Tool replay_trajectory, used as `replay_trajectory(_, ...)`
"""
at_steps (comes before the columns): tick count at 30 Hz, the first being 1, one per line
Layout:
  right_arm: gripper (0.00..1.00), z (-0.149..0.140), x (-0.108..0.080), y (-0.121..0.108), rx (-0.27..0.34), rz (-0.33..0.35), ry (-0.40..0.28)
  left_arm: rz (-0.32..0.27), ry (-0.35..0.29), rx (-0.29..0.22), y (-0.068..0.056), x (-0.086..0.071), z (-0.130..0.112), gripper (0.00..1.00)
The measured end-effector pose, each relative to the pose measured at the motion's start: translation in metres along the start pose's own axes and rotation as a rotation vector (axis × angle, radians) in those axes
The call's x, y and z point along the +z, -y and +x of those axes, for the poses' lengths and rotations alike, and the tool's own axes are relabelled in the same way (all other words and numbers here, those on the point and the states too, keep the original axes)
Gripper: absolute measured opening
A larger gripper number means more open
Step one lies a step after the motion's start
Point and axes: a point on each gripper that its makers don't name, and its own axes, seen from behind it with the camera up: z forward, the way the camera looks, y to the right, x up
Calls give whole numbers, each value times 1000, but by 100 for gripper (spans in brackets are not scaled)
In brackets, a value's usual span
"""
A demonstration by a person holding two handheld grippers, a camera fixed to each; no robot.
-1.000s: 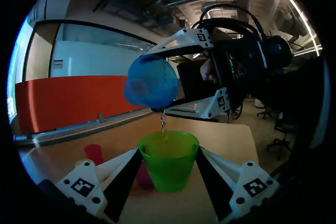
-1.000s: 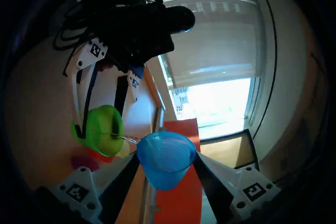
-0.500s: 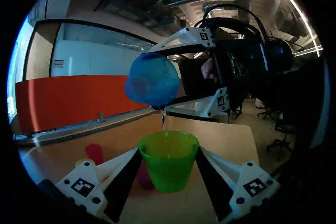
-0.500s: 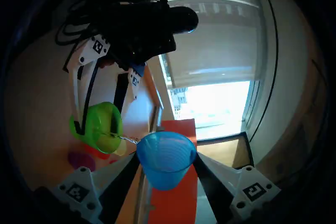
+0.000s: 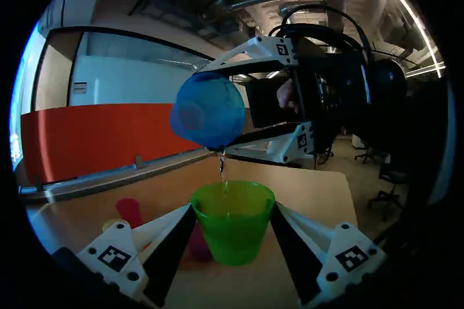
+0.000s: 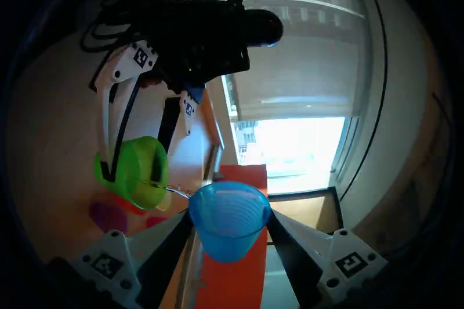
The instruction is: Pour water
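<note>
Water (image 5: 221,165) falls in a thin stream from the lip of a blue cup (image 5: 206,111) into a green cup (image 5: 233,229) right below it, the two cups apart. The right gripper (image 6: 229,216) has its jaws pinching the blue cup from both sides, tipped over so its mouth faces sideways and down. Its ribbed inside shows in the right gripper view; how much is left in it I cannot tell. The left gripper (image 5: 232,209) holds the green cup upright above the wooden table (image 5: 316,193), jaws pressed on its sides. The cup's mouth is open to the stream – the water level inside is not clear. On the table behind the green cup stand a pink cup (image 5: 129,211) and a purple cup (image 5: 197,244) – their contents are hidden.
</note>
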Motion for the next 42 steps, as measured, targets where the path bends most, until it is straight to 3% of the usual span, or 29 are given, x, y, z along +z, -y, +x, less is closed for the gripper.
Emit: replay_trajectory(42,91,15,-5,6,-153,-3,16,4,-5,1,0,-1,2,86)
